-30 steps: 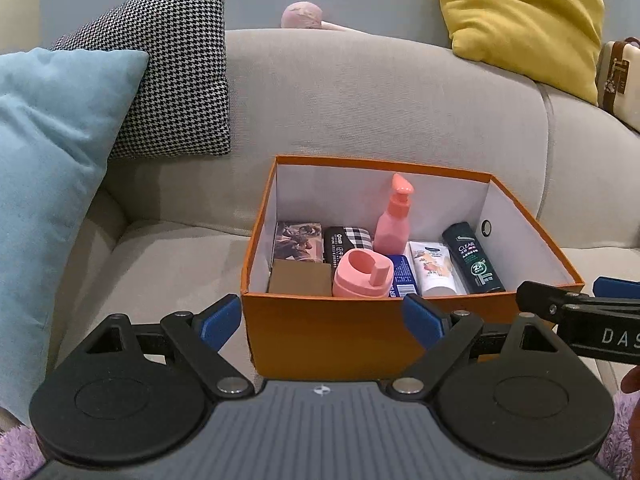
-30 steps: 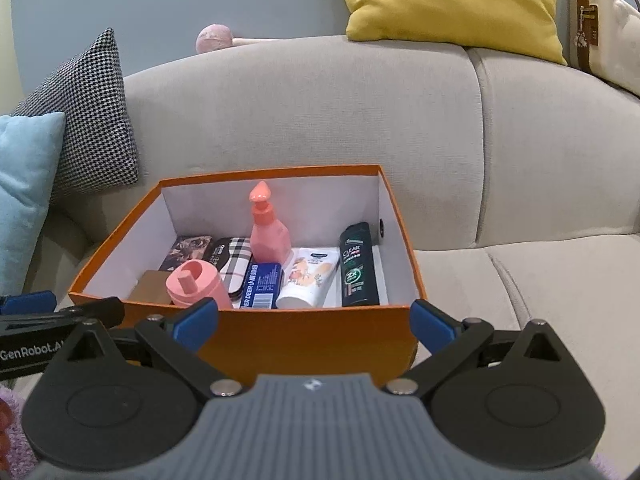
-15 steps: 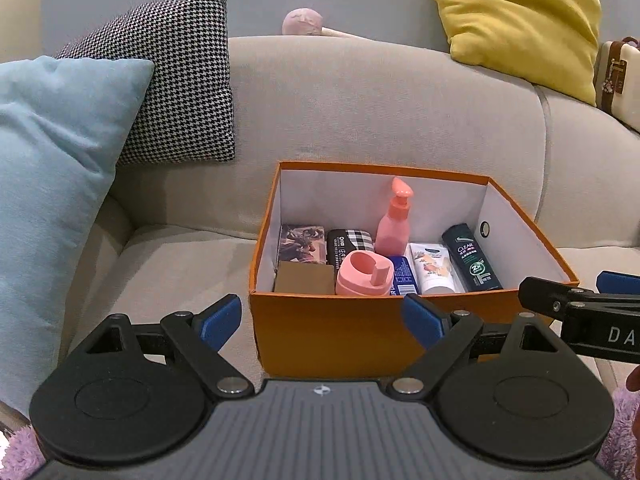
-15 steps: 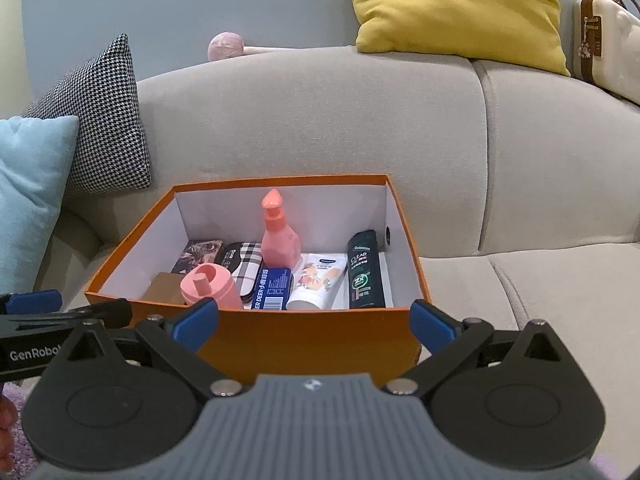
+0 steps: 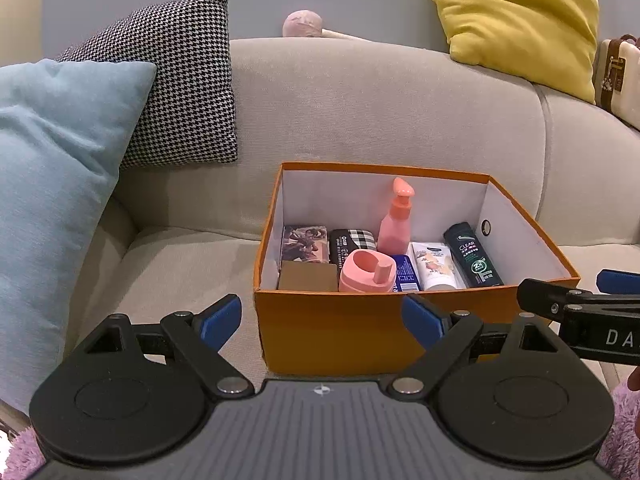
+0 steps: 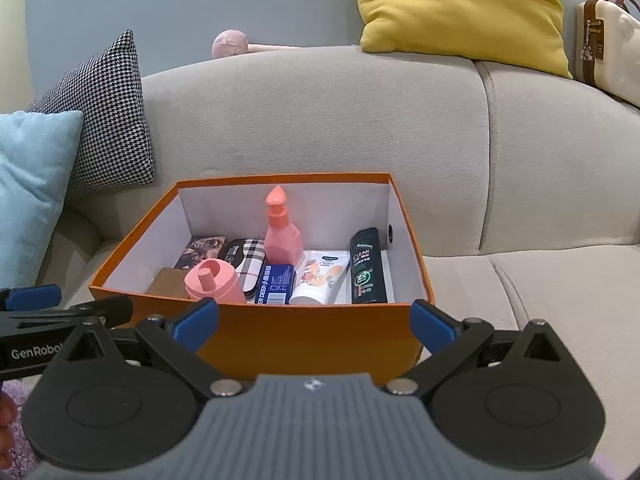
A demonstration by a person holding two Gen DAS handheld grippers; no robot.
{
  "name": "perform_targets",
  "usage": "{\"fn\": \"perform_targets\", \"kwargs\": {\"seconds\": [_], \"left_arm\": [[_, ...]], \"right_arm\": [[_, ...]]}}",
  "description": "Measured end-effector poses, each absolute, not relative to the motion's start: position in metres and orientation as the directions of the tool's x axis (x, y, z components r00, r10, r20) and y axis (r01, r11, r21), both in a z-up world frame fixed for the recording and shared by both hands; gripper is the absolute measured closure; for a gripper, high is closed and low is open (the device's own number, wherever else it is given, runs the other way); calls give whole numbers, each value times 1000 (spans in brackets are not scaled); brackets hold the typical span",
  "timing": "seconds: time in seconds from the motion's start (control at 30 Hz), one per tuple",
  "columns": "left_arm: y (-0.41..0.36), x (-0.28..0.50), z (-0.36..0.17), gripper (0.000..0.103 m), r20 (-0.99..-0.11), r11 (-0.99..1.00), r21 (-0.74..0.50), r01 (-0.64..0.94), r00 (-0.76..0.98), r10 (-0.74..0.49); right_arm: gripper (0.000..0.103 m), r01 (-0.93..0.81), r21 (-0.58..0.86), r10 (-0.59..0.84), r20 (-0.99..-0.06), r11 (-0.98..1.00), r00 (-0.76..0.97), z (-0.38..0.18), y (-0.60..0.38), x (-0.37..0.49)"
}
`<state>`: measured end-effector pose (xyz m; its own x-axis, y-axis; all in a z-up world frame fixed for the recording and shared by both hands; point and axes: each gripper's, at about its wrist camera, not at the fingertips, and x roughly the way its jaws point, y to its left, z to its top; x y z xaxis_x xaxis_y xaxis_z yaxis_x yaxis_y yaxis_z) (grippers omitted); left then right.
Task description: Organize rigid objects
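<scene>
Left wrist view: the left gripper (image 5: 322, 314) fills the bottom of the frame, tongs spread wide and holding nothing. Just past them, right of centre, the orange box (image 5: 372, 328) sits on the sofa (image 5: 360, 100). Inside stand a pink pump bottle (image 5: 395, 220) and a pink jar (image 5: 367, 272), and a dark shampoo bottle (image 5: 472, 256), a white tube (image 5: 434, 266) and small cartons lie flat. At the right edge the right gripper's arm shows.

Right wrist view: the right gripper (image 6: 314, 318) is likewise spread and empty, with the box (image 6: 304, 340) at centre, straddled by its blue fingertips (image 6: 196, 320). The contents look light, stiff and smooth, likely slippery; the pump bottle (image 6: 282, 232) probably tips easily, so its body is a better hold than its neck. The cardboard walls would likely flex, so I judge a low grip on both ends safest.
</scene>
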<state>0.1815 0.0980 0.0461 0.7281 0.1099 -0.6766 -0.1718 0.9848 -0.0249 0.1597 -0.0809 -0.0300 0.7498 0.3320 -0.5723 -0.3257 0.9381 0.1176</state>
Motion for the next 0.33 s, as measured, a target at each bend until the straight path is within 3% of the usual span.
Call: {"fn": "perform_targets", "kwargs": {"seconds": [0.33], "left_arm": [[97,180,45,0,-675,987,-21,-161,731,105]], "right_arm": [[2,-335,110,333,-580,936,743,-31,-78,159]]}}
